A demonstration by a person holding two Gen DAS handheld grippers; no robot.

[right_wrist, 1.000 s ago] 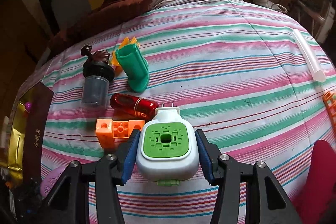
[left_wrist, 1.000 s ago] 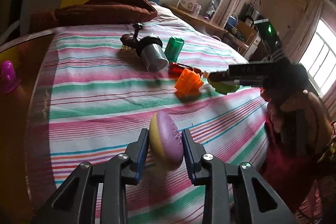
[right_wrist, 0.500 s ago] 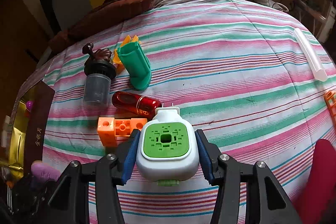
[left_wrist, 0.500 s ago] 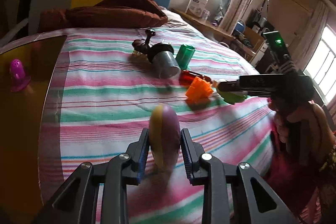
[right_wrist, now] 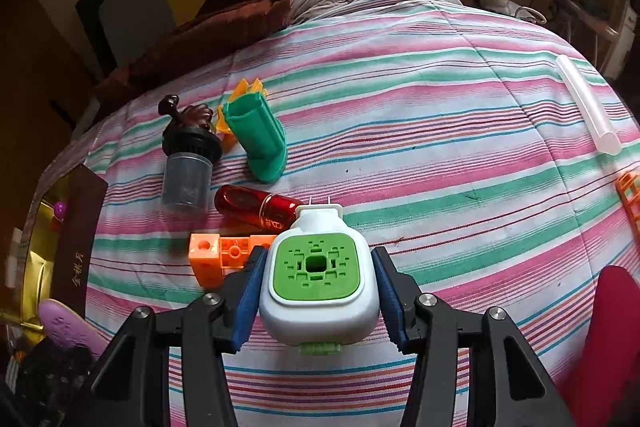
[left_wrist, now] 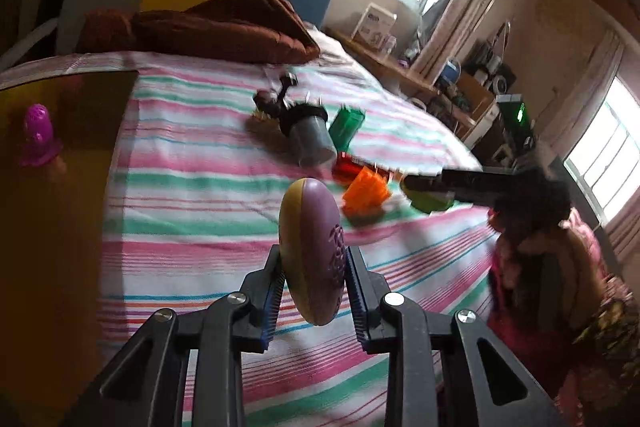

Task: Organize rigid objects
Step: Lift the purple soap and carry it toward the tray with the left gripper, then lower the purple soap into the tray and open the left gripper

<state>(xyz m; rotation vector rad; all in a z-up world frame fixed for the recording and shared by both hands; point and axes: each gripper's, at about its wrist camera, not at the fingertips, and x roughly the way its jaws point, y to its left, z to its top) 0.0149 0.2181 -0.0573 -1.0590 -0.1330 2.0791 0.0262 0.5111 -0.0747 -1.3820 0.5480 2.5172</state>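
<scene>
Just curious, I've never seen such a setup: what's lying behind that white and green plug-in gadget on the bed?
Directly behind the white and green plug-in device lies a red metallic cylinder, with an orange block beside it. The device hides the cylinder's near end and the bedspread underneath.

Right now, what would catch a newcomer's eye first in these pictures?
Two held things stand out: a purple and yellow oval case pinched upright in the left gripper, and a white plug-in device with a green face clamped in the right gripper. Beyond them, on the striped bedspread, lies a cluster: an orange block, a red bottle, a green tube and a grey jar.
</scene>
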